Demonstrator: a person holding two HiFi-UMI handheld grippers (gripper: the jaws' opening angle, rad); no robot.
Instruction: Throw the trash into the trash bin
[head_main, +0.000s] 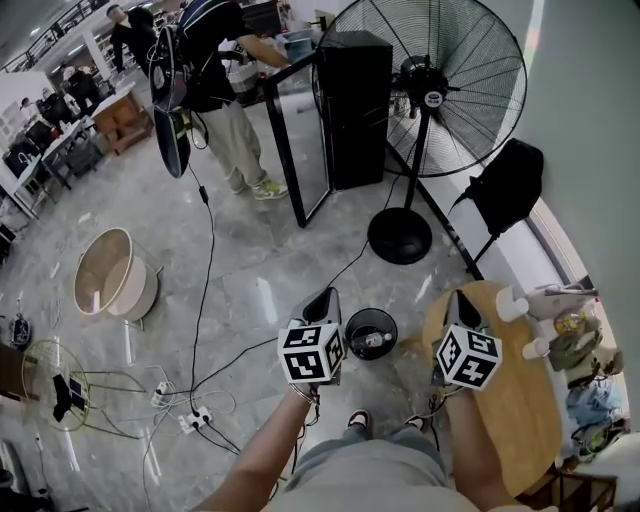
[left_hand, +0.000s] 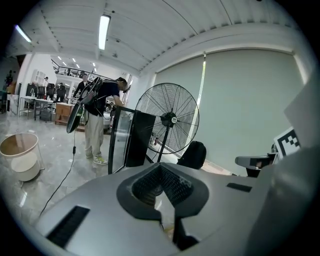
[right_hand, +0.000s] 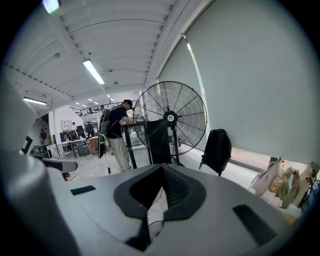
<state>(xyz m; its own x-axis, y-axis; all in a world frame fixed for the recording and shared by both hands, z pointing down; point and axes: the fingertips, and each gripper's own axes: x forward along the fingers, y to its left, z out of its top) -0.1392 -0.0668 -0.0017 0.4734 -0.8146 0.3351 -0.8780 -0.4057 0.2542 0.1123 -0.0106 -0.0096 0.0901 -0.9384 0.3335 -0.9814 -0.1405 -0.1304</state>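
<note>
Head view: two tongs in all, the left tongs (head_main: 322, 296) and the right tongs (head_main: 460, 297). One black trash bin (head_main: 371, 333) stands on the floor between them, just beside the left pair, with a pale piece of trash (head_main: 376, 342) inside it. One round wooden surface (head_main: 520, 400) lies to the right of the right tongs.
Left gripper view: left tongs (left_hand: 161, 166) closed tip to tip, nothing between them; one standing fan (left_hand: 167, 119) beyond.
Right gripper view: right tongs (right_hand: 162, 167) likewise closed and empty; beyond them the fan (right_hand: 172, 117) and, to its right, one black backpack (right_hand: 216, 150)
</note>
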